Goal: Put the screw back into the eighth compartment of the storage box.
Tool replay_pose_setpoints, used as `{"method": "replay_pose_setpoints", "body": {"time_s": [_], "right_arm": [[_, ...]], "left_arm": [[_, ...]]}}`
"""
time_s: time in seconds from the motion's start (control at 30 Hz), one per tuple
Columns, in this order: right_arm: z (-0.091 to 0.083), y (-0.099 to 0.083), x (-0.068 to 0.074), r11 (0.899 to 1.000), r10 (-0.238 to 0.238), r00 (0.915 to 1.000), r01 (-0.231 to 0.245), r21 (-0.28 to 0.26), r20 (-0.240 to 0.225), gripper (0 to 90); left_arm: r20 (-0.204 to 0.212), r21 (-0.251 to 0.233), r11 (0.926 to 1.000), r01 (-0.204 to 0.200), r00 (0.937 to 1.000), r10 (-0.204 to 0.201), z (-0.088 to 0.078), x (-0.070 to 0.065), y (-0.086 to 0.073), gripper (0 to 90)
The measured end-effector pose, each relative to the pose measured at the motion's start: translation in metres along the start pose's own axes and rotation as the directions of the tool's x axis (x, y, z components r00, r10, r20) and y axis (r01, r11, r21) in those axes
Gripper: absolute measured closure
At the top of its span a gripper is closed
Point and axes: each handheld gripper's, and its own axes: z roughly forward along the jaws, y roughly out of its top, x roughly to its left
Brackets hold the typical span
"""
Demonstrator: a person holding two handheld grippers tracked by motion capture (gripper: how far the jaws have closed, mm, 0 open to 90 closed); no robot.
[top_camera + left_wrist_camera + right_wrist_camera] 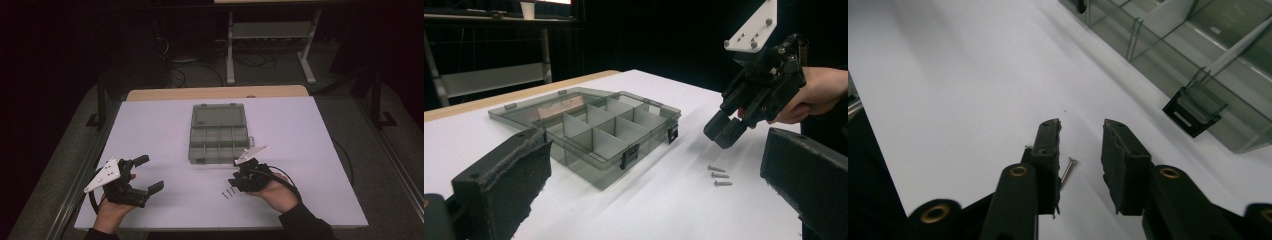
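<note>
My right tool (1080,135) hangs just above the white worktop (150,135), jaws partly apart and gripping nothing, one screw (1068,170) lying between them by the left jaw. Three screws (719,175) sit at five o'clock of the open compartment box (218,132). My left tool (142,175) rests released, jaws wide, at seven o'clock.

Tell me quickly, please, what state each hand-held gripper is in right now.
Left hand-held gripper: open, holding nothing.
Right hand-held gripper: open, narrow gap, poised over a screw on the table, not gripping it.
</note>
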Motion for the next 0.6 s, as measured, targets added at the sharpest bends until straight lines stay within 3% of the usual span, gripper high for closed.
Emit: {"method": "replay_pose_setpoints", "body": {"time_s": [0.6], "right_arm": [[0.017,-0.007,0.004,0.996,-0.038,0.9993,0.038,0.075,-0.004,73.3]], "left_arm": [[0.001,0.009,1.0000,-0.002,1.0000,0.002,0.000,0.000,0.000,0.0]]}}
